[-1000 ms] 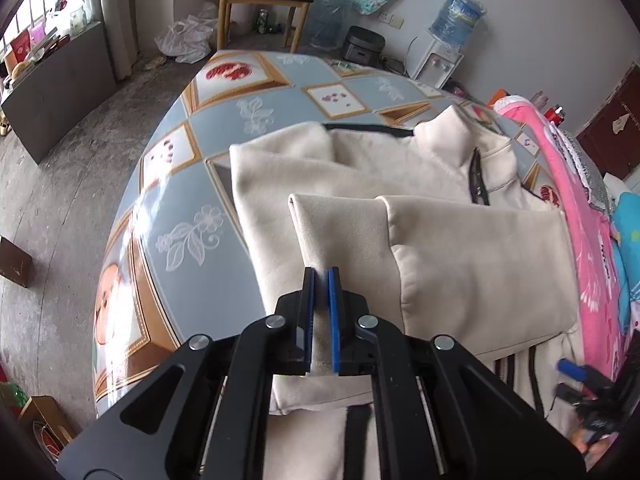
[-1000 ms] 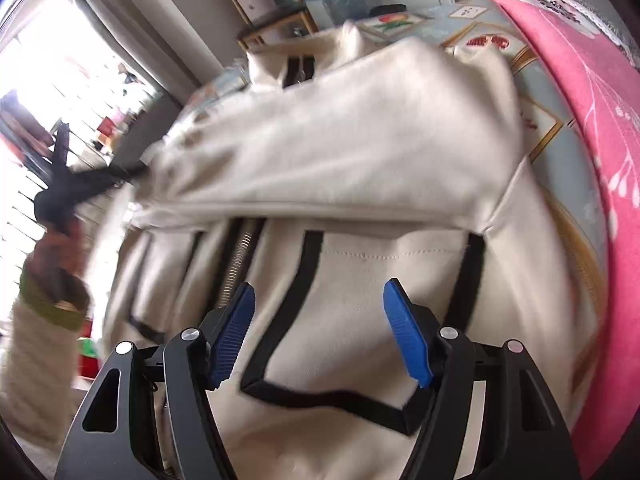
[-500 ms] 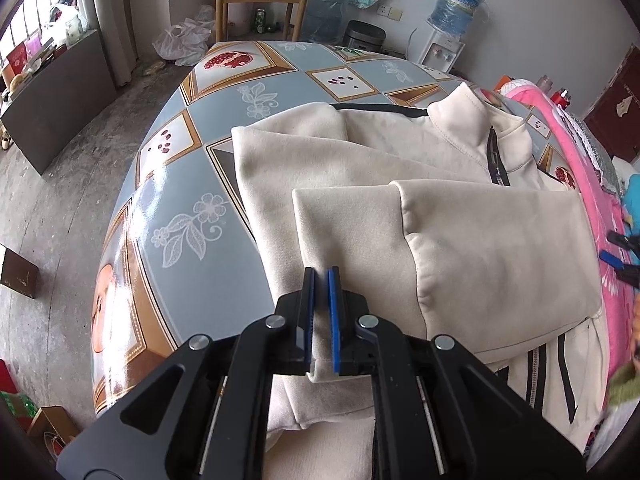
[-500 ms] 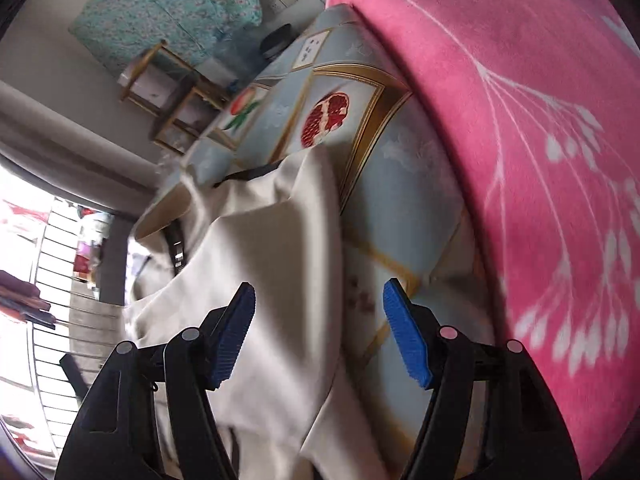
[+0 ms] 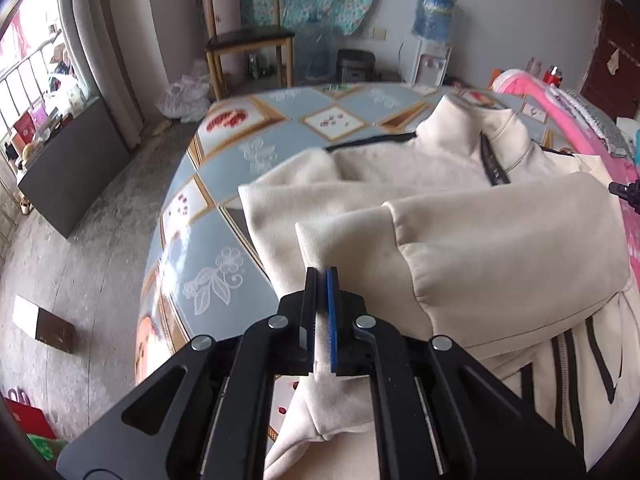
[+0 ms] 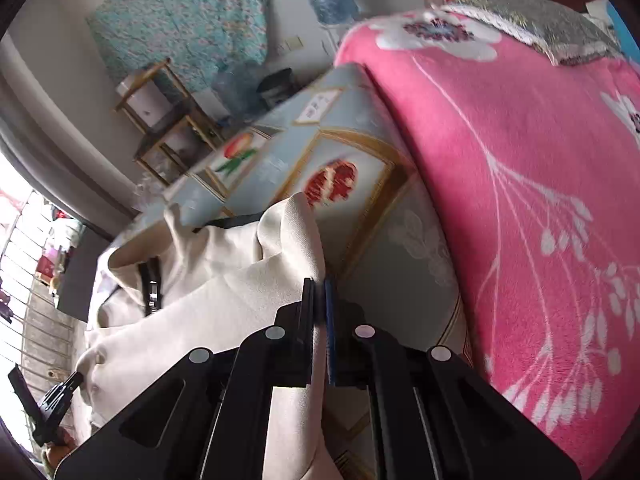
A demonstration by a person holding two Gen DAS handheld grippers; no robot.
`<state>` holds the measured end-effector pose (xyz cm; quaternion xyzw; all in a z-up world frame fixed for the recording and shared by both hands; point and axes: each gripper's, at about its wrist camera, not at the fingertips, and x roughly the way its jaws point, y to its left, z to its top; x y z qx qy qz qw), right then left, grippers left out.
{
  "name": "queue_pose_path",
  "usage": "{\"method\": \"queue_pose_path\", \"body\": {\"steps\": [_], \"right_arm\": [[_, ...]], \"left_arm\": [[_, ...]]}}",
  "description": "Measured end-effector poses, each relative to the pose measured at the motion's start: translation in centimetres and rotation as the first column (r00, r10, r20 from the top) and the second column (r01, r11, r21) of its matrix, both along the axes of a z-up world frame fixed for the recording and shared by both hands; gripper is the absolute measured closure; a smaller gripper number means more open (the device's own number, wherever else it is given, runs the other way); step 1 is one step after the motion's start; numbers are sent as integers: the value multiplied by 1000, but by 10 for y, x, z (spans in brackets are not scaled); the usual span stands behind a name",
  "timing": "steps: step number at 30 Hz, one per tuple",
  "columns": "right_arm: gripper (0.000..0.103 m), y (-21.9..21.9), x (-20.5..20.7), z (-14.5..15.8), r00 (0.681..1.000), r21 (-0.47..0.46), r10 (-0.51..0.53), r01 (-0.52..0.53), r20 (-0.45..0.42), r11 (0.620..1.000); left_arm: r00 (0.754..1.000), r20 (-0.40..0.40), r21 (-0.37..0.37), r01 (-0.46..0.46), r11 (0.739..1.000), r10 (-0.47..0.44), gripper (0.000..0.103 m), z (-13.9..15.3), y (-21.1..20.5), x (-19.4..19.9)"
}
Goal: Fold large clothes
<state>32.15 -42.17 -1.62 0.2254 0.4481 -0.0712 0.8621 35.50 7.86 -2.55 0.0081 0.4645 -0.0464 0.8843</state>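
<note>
A cream zip-neck sweatshirt (image 5: 400,168) with black trim lies on the patterned blue tabletop (image 5: 256,148), one sleeve (image 5: 500,236) folded across its body. My left gripper (image 5: 322,276) is shut on the cuff end of that sleeve and holds it a little above the cloth. In the right wrist view my right gripper (image 6: 319,286) is shut on the sweatshirt's right edge (image 6: 296,240), lifted off the table. The collar and zip (image 6: 150,284) show to its left.
A pink flowered blanket (image 6: 520,200) lies along the table's right side. A wooden chair (image 5: 248,40), a water dispenser (image 5: 432,40) and a grey cabinet (image 5: 72,168) stand on the floor beyond. A small box (image 5: 44,324) lies on the floor at left.
My right gripper swung from the sweatshirt's hem to its right edge and closed on it. My left gripper kept its hold on the sleeve and rose a little.
</note>
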Motion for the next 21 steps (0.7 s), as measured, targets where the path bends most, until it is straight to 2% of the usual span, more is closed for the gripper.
{"method": "queue_pose_path", "body": {"steps": [2,4,6,7,8,9,10,11,14,16,19,21], "right_arm": [[98,-1,10,-20,999,-5,-6,5,-50,1000],[98,-3,15,-29,999,24,0,1,-51,1000],[97,-4,14,-25,999,40,14,-13,-43,999],[93,-4,12,-21,999,35,19,-17,-46,999],[80,-3,8,-14,999,9,14,-13,-50,1000],[74,-2,2,-6,999,-24,11,-12,-44,1000],[60,1,-3,1,999,-37,18,-19,-27,999],[52,4,-11,10,999,-39,32,-32,-4,999],[51,24,-34,30,993,-61,113,-111,30,992],[51,47,-46,35,978,-70,206,-203,26,977],[51,78,-55,27,950,-87,310,-311,-18,946],[51,99,-57,12,931,-124,358,-364,-68,923]], "left_arm": [[999,-50,-21,-16,1000,15,98,-16,5,7],[999,-40,-33,-15,999,13,98,-18,7,5],[999,-39,-46,-13,999,11,97,-16,10,4],[999,-39,-55,-18,998,15,95,-14,12,3],[999,-39,-64,-26,998,23,94,-12,16,2],[999,-33,-72,-37,997,35,94,-9,20,0],[999,-15,-81,-50,995,49,94,-3,24,-2],[998,7,-80,-65,995,66,94,3,27,-5],[995,80,-117,-56,992,66,95,26,30,-13],[995,96,-146,-4,989,18,95,35,22,-16],[998,39,-131,61,989,-56,94,27,-3,-12],[997,-45,-87,66,994,-70,86,7,-17,-7]]}}
